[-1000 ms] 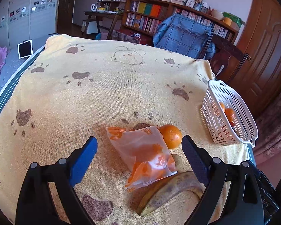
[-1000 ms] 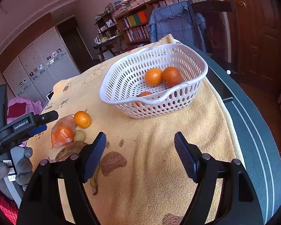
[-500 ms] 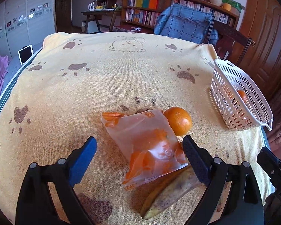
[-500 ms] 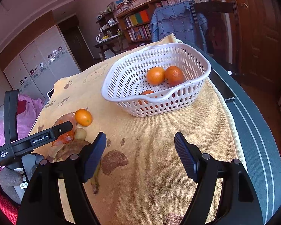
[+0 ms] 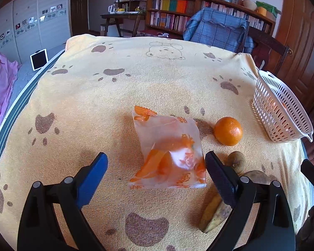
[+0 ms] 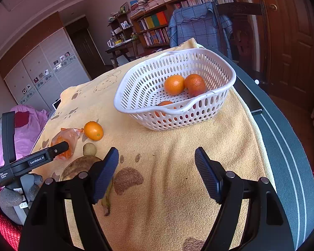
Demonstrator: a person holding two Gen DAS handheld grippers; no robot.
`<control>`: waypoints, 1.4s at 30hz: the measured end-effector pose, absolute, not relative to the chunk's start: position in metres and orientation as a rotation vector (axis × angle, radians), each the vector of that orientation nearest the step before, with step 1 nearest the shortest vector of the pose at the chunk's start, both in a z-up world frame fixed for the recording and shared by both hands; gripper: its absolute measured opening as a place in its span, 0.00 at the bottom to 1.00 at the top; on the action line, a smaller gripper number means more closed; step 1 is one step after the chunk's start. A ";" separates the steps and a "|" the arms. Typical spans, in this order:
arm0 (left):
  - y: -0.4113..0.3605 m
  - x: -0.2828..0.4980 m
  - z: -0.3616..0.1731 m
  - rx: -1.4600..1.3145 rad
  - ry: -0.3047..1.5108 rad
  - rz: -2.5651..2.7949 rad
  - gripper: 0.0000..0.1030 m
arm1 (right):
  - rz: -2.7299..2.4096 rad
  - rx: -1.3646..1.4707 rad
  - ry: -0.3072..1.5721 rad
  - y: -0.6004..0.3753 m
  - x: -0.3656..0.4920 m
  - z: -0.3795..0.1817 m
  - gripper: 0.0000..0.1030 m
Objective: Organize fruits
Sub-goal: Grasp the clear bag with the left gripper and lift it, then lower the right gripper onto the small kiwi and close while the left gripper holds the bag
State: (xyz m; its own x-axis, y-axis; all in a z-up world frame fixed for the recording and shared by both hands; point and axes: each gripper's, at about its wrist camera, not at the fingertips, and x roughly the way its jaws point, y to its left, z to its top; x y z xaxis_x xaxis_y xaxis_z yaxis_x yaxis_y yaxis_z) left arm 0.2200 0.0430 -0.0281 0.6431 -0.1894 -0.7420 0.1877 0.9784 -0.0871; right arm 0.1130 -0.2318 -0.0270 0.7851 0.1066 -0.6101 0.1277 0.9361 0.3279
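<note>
A clear bag with orange print (image 5: 169, 152) lies on the yellow towel, holding an orange fruit. My left gripper (image 5: 156, 168) is open, low over the bag's near end, one finger on each side. A loose orange (image 5: 228, 131) lies right of the bag, with a small brown fruit (image 5: 236, 160) and a browned banana (image 5: 215, 211) nearer me. The white basket (image 6: 224, 87) holds three oranges (image 6: 174, 84). My right gripper (image 6: 156, 167) is open and empty, hovering over the towel in front of the basket. The bag (image 6: 66, 141), loose orange (image 6: 93, 130) and brown fruit (image 6: 89, 149) also show there.
The towel (image 5: 115, 96) with paw prints covers the table. The basket (image 5: 276, 113) sits at its right edge. A tablet (image 5: 38, 59) stands at the far left. A chair with a blue cover (image 5: 215, 31) and bookshelves stand behind the table.
My left gripper has moved forward and lower, so the bag now lies between its open fingers. My right gripper has stayed almost still in front of the basket.
</note>
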 end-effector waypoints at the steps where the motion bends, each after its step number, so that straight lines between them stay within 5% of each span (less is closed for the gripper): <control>1: 0.046 0.221 -0.028 -0.006 0.846 -0.204 0.91 | -0.011 0.366 0.672 -0.232 0.113 -0.027 0.74; 11: 0.032 0.224 -0.033 0.125 0.814 -0.154 0.89 | -0.018 0.353 0.672 -0.234 0.112 -0.025 0.74; 19: 0.033 0.223 -0.041 0.103 0.831 -0.209 0.60 | -0.026 0.340 0.682 -0.233 0.113 -0.028 0.74; 42: 0.062 0.203 -0.019 -0.040 0.711 -0.154 0.57 | 0.054 0.127 0.746 -0.184 0.134 -0.024 0.74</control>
State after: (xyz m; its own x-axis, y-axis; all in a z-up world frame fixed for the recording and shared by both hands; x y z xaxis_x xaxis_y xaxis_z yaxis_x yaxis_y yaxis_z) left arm 0.2029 0.0622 -0.0194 0.7466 -0.1549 -0.6470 0.1274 0.9878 -0.0895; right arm 0.1338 -0.1844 -0.0243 0.7335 0.0939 -0.6732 -0.0037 0.9909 0.1342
